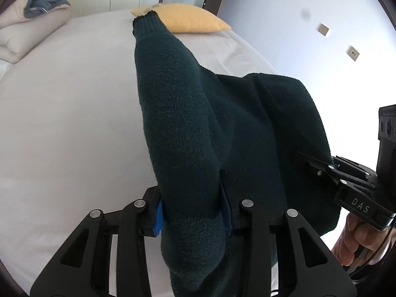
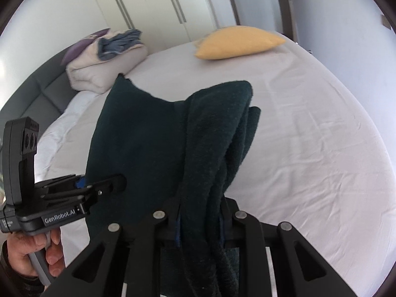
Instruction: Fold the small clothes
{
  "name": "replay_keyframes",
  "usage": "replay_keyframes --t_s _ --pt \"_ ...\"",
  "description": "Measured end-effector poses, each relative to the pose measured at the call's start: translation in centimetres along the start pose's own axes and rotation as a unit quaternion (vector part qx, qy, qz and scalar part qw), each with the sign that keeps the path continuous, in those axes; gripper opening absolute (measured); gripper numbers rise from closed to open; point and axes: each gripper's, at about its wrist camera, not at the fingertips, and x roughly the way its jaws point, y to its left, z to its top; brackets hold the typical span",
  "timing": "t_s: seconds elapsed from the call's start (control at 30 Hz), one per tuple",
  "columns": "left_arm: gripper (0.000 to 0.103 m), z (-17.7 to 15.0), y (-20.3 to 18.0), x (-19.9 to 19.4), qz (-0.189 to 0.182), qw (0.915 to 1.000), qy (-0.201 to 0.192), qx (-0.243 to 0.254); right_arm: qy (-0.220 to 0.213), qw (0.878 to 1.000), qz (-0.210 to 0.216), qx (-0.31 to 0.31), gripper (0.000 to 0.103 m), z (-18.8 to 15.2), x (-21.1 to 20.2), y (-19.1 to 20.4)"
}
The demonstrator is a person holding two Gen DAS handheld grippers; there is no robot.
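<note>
Now the dark green knitted sweater (image 1: 198, 128) hangs above the white bed (image 1: 61, 123), pinched in both left gripper (image 1: 195, 212) and right gripper (image 2: 198, 222).

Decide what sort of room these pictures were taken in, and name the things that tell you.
Most likely a bedroom. A wide bed with a pale fitted sheet fills the view, a soft yellow pillow lies at its far side, and tall cream wardrobe doors with long bar handles line the wall behind.

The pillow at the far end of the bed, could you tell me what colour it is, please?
The pillow is plain yellow, clearest in the right wrist view.
</note>
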Motion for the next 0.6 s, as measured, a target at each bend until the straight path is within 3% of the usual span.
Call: replay_keyframes --t_s 0.2,0.4,0.53,0.6 --pt "0.035 -6.0 3.4 -2.5 0.008 0.9993 0.029 -0.023 0.028 0.999 0.043 0.014 0.023 -4.7 0.4 4.6" --pt "0.037 -12.4 7.1 0.7 0.005 0.9963 0.067 -0.053 0.087 0.993 0.059 0.047 0.023 -10.4 5.4 5.8" --pt "0.049 -13.4 8.3 2.1 -0.024 0.9965 0.033 -0.073 0.097 0.988 0.065 0.102 0.031 -12.4 7.9 3.3" --pt "0.055 -13.6 8.0 2.3 -0.017 0.9972 0.025 -0.069 0.095 0.984 0.082 0.125 0.036 -12.8 8.4 2.1"
